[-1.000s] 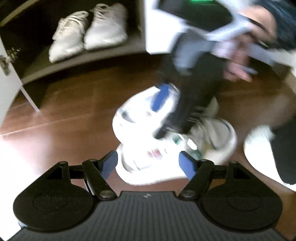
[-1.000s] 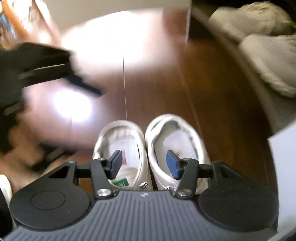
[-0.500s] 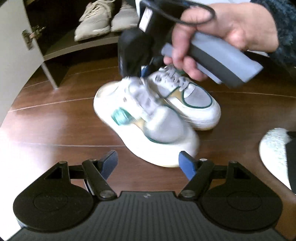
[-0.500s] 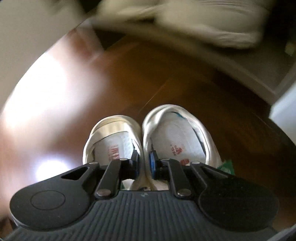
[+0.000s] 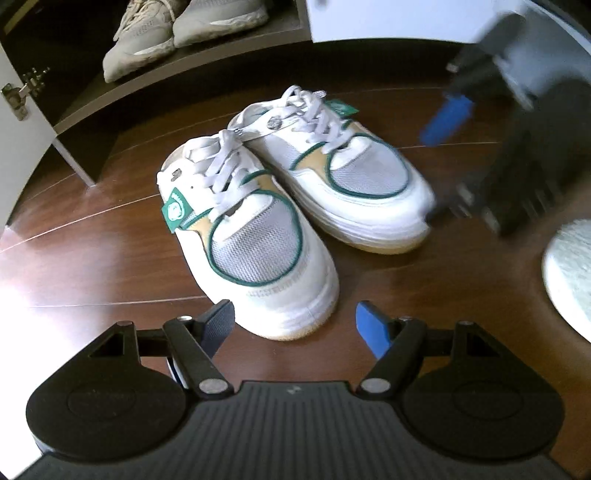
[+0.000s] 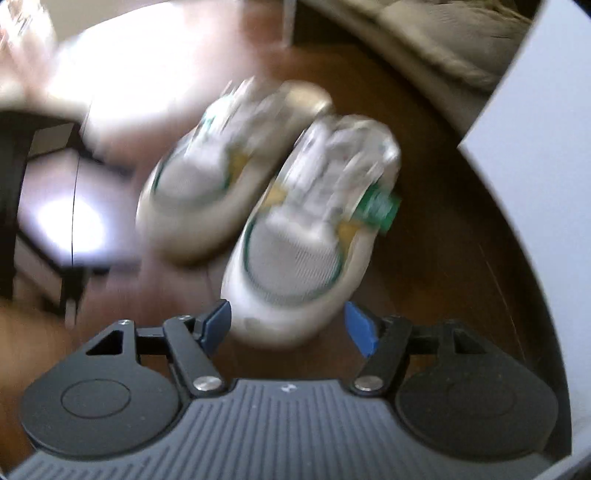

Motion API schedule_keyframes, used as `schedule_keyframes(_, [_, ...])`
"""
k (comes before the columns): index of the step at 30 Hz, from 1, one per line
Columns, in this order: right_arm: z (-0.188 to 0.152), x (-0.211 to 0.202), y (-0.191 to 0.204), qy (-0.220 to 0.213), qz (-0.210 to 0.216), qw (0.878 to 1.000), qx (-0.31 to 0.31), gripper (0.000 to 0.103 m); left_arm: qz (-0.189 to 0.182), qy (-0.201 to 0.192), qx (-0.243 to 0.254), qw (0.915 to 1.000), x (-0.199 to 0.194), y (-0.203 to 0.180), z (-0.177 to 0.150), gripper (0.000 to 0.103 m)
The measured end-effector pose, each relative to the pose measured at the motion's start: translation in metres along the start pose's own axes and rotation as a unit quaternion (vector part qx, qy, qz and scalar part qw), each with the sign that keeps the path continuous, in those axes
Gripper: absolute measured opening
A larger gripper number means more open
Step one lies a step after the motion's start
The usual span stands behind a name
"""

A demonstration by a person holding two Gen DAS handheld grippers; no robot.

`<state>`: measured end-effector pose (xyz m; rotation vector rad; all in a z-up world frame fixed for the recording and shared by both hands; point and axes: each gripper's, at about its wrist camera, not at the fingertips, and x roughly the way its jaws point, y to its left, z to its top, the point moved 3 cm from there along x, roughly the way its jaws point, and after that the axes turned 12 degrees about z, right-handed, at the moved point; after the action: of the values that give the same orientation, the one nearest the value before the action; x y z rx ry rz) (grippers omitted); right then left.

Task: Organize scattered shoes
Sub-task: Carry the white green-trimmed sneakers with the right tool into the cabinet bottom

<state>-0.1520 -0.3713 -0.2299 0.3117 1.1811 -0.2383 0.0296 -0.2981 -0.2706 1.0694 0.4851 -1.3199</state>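
The wooden floor (image 5: 110, 236) carried everything in view. An open shoe cabinet (image 5: 74, 110) stood at its far edge, with a grey pair of trainers (image 5: 177, 29) resting on the low shelf.

A pair of white sneakers (image 5: 280, 206) with green trim stood on the floor in front of the cabinet, side by side and touching near the laces, toes pointing away from the shelf. Each shoe's long axis ran roughly from the cabinet toward the left wrist camera, the toes splaying slightly apart. A pale rug or slipper edge (image 5: 569, 273) lay at the right margin; it could not be identified.

The left gripper (image 5: 295, 321) pointed steeply down with its jaws wide and nothing between them. The near sneaker's toe lay just ahead of the gap, almost centred. The right gripper (image 6: 288, 325) appeared blurred, its jaws opening, with a sneaker toe lying ahead of the gap but not pressed by the pads (image 6: 358, 325). In the left view it hung beside the farther shoe's toe.

Judged from position, the left hand was better aligned with the near shoe, approaching toe-first along its length.
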Motion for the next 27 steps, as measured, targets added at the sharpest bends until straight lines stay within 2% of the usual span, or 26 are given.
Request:
schedule_keyframes(2, [-0.001,0.013,0.007,-0.018,0.012,1.0,0.004,0.058,0.016,0.02,-0.018,0.9995,0.009,0.004,0.005,0.078])
schedule_keyframes(5, [0.011,0.025,0.018,-0.034,0.003,0.999,0.026,0.056,0.002,0.038,-0.035,0.9986,0.018,0.01,0.01,0.079])
schedule_keyframes(12, [0.032,0.038,0.013,-0.06,0.026,0.988,0.14,0.048,0.027,0.029,-0.007,0.9992,0.031,0.035,0.018,0.079])
schedule_keyframes(14, [0.039,0.052,0.019,-0.065,0.026,0.984,0.166,0.047,0.039,0.023,0.013,0.9989,0.036,0.044,0.02,0.079])
schedule_keyframes(20, [0.068,0.066,0.02,-0.1,-0.006,0.981,0.169,0.039,0.076,0.006,0.045,0.9961,0.055,0.069,0.027,0.079])
schedule_keyframes(22, [0.075,0.067,0.017,-0.104,-0.004,0.98,0.172,0.038,0.082,0.0,0.061,0.9948,0.063,0.078,0.034,0.079])
schedule_keyframes(24, [0.079,0.069,0.016,-0.108,-0.019,0.979,0.171,0.036,0.082,-0.01,0.083,0.9931,0.069,0.08,0.042,0.079])
schedule_keyframes(27, [0.08,0.075,0.012,-0.107,-0.024,0.977,0.181,0.03,0.084,-0.025,0.111,0.99,0.082,0.079,0.058,0.079])
